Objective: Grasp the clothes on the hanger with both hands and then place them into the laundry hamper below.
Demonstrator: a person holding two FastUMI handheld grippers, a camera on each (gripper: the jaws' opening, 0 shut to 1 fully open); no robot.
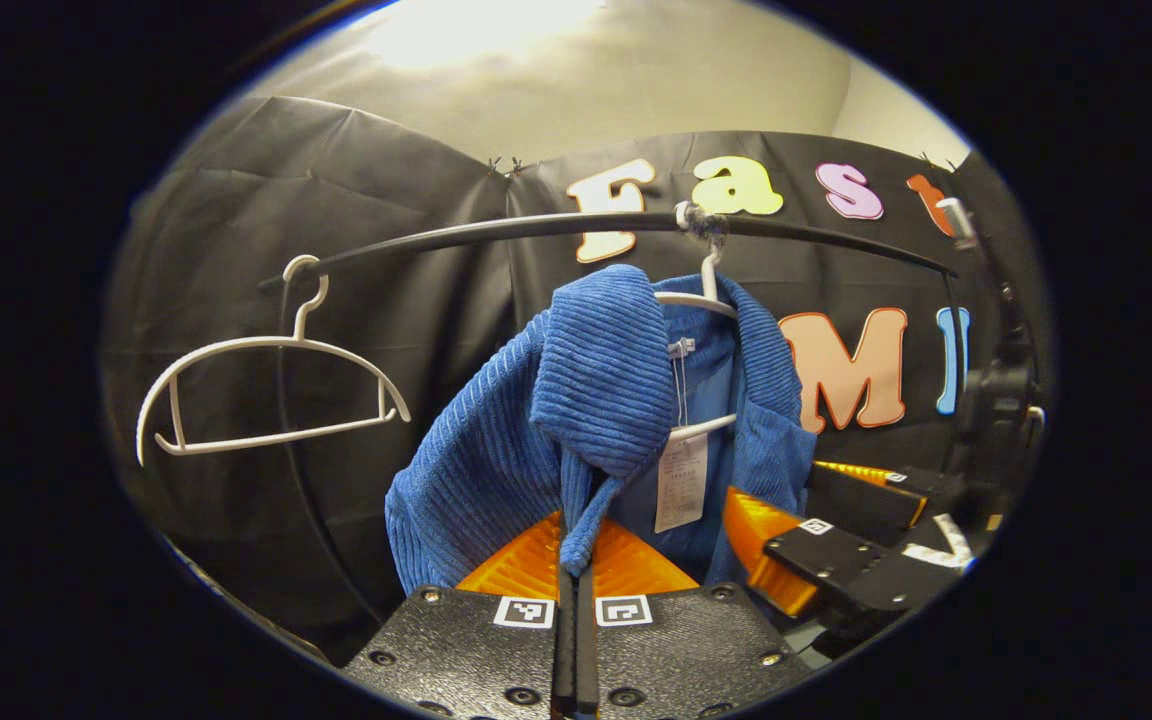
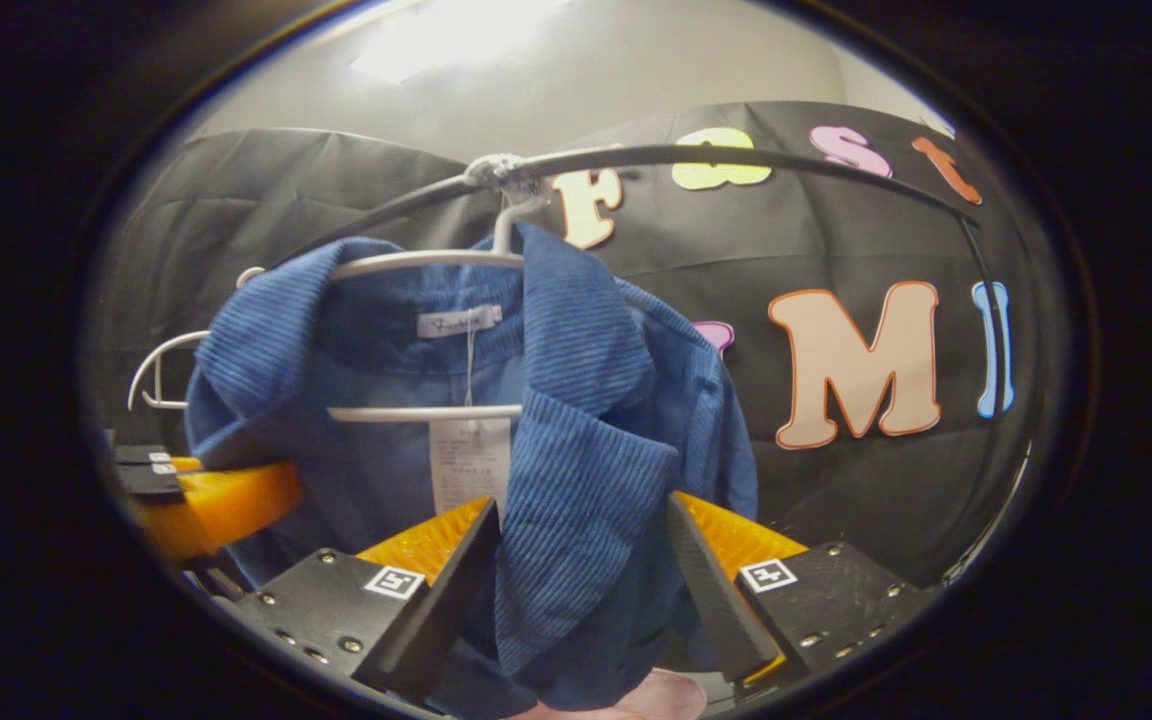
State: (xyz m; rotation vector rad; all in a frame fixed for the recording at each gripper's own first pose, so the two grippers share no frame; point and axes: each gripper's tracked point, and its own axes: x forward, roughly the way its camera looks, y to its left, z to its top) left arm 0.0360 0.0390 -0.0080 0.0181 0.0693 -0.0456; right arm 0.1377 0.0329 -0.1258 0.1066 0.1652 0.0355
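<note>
While the left gripper (image 1: 574, 560) is pinched together on a fold of the jacket (image 1: 586, 400) front edge, the right gripper (image 2: 576, 560) has jaws apart, straddling the other lapel with cloth between the fingers but no pinch yet. In the left gripper view the right gripper sits just right of the jacket, low down.

Jacket is on its hanger (image 1: 701, 300), hooked on the rail (image 1: 496, 232); a paper tag (image 1: 681, 480) dangles inside the collar. An empty hanger (image 1: 266, 385) hangs further along the rail, well apart from the jacket.

Step, as I read it: two-hand grasp, half done. Next: close the right gripper on the lapel, then lift both sides up and off the hanger shoulders before lowering. Hamper isn't visible from here, so the drop target is unconfirmed.

Edges to watch: collar sits over the hanger neck and may snag; hanger could swing or come off the rail if pulled straight down. Rail is close above, so upward room is tight. Open space shows right of the jacket toward the booth wall; the empty hanger limits the other side.
</note>
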